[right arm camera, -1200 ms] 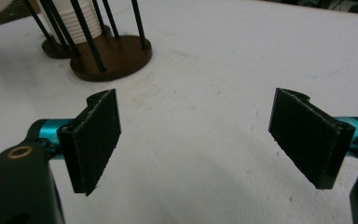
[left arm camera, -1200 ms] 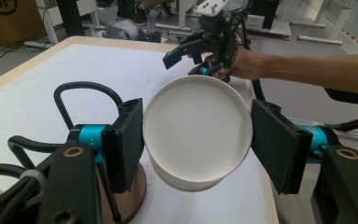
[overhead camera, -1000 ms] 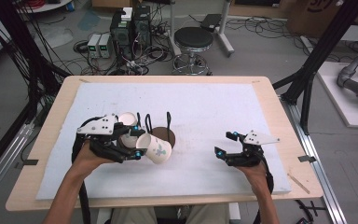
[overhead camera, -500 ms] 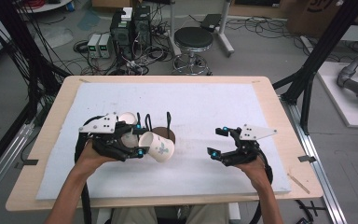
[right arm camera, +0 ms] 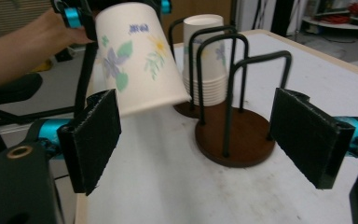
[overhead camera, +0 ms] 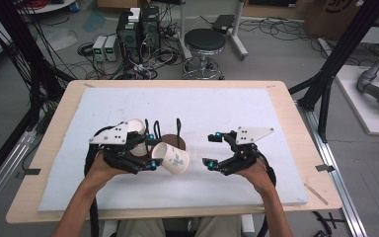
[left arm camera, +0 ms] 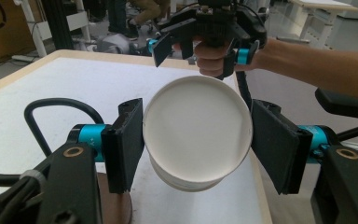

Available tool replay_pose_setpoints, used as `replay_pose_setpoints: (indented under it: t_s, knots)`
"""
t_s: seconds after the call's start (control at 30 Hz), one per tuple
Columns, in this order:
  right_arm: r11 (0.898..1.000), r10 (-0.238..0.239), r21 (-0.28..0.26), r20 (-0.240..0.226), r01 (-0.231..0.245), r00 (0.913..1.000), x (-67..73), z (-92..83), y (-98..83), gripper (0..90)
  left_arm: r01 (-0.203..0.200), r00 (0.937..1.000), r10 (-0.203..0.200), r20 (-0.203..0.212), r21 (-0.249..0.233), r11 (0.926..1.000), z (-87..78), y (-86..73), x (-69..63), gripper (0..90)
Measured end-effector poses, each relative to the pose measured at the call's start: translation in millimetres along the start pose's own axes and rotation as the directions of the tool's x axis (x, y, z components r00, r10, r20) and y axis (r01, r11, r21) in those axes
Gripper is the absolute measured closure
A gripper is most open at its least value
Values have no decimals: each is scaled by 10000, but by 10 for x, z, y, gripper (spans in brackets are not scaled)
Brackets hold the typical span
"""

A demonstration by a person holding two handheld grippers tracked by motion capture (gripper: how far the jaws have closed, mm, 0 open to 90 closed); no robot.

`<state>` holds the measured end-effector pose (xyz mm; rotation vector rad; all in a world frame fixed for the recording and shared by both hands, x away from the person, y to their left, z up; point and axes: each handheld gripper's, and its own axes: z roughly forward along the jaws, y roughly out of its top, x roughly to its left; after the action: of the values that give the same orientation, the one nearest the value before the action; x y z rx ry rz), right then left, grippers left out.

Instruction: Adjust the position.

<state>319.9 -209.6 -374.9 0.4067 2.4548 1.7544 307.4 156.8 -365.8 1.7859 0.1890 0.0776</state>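
A flowered paper cup (overhead camera: pixel 173 159) is held on its side just above the mat, and my left gripper (overhead camera: pixel 152 150) is shut on it. In the left gripper view both pads (left arm camera: pixel 127 142) press the cup (left arm camera: pixel 196 135), whose round white end faces the camera. Just behind it stands a black wire cup rack on a brown round base (overhead camera: pixel 170 141), and beside the rack is a stack of paper cups (overhead camera: pixel 137 129). My right gripper (overhead camera: pixel 210 149) is open to the right of the cup, with nothing between its jaws. In its own view the cup (right arm camera: pixel 140 60) and rack (right arm camera: pixel 235 135) lie beyond its pads (right arm camera: pixel 93 135).
A white foam mat (overhead camera: pixel 227 108) covers the wooden table (overhead camera: pixel 296 123). Beyond the far edge are a round stool (overhead camera: pixel 205 42), electronics boxes (overhead camera: pixel 138 29) and cables on the floor. Black frame posts stand at both sides.
My right gripper has moved left towards the held cup and risen a little, still open. The left gripper and its cup have stayed in place.
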Motion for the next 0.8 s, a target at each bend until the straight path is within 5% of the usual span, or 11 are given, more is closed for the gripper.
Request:
replay_pose_setpoints:
  t_s: [0.23,0.47,0.8]
  knots:
    - [9999,-109,-100,-1032,99,9946,44,192,116,171,67,9999,-66,114,-139,9999,79,-26,-20,368]
    - [9996,-252,102,-1960,277,9803,82,388,186,171,149,9997,-143,208,-300,9994,126,-27,-28,367]
    - [9984,-277,416,-2507,393,9677,125,571,204,172,172,9989,-146,435,-604,9980,163,5,-62,368]
